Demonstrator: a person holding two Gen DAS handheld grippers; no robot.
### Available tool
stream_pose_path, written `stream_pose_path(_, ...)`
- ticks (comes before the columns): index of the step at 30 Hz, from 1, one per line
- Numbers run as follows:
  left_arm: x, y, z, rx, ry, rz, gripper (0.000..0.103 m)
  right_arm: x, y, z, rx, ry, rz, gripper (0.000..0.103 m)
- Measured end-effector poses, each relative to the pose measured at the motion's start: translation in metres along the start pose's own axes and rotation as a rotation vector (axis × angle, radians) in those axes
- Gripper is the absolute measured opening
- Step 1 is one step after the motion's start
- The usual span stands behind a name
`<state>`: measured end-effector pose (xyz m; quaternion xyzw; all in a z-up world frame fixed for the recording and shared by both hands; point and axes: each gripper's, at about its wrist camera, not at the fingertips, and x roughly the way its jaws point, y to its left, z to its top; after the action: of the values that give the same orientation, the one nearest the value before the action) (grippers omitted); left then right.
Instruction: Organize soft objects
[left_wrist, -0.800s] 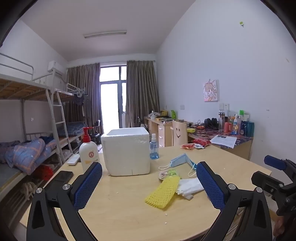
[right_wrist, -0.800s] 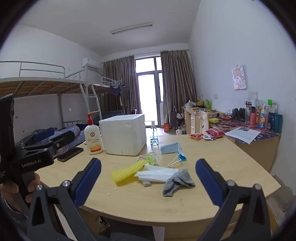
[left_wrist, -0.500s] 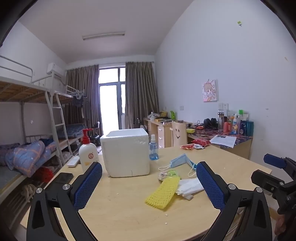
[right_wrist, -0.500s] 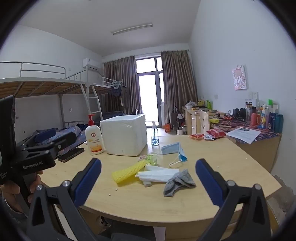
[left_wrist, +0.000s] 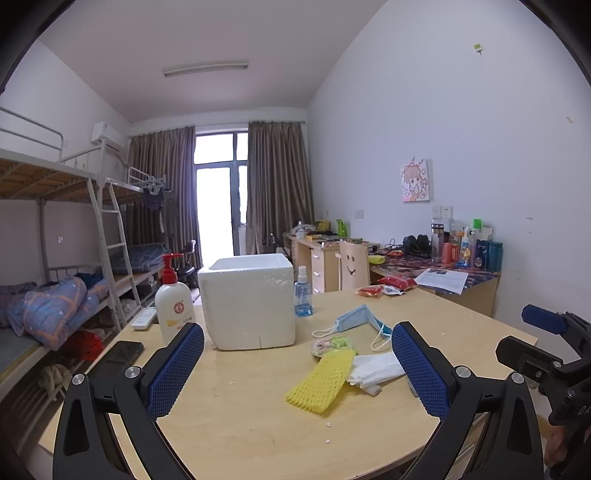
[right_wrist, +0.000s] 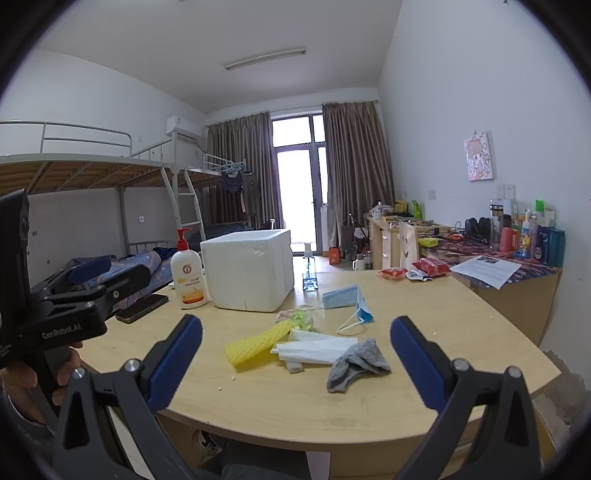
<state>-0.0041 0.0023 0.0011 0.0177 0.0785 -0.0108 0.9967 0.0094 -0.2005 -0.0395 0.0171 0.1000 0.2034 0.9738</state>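
Observation:
A white foam box (left_wrist: 249, 301) (right_wrist: 249, 271) stands open-topped on the wooden table (left_wrist: 240, 417). In front of it lie a yellow foam net (left_wrist: 321, 380) (right_wrist: 256, 341), white cloth (left_wrist: 375, 369) (right_wrist: 317, 347), a blue face mask (left_wrist: 356, 319) (right_wrist: 345, 297), a small green-pink packet (left_wrist: 330, 345) (right_wrist: 299, 317) and a grey sock (right_wrist: 356, 363). My left gripper (left_wrist: 297, 365) is open and empty above the table's near side, short of the pile. My right gripper (right_wrist: 295, 363) is open and empty, near the table edge.
A lotion pump bottle (left_wrist: 173, 302), a small spray bottle (left_wrist: 303, 297) and a black phone (left_wrist: 116, 360) flank the box. Red snack packets (left_wrist: 397, 282) lie at the far edge. A cluttered desk (left_wrist: 443, 266) stands right, bunk beds (left_wrist: 55, 295) left.
Both grippers have drifted only slightly; the views shifted a little. Nothing on the table has moved.

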Motion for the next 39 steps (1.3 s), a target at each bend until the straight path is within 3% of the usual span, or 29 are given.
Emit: stream_pose_path(39,0.0039,0.0025,-0.0040,0.000,0.008,0.019,0.102,-0.0010,0.0007,0.0020,-0.003,0.003,-0.003,0.103)
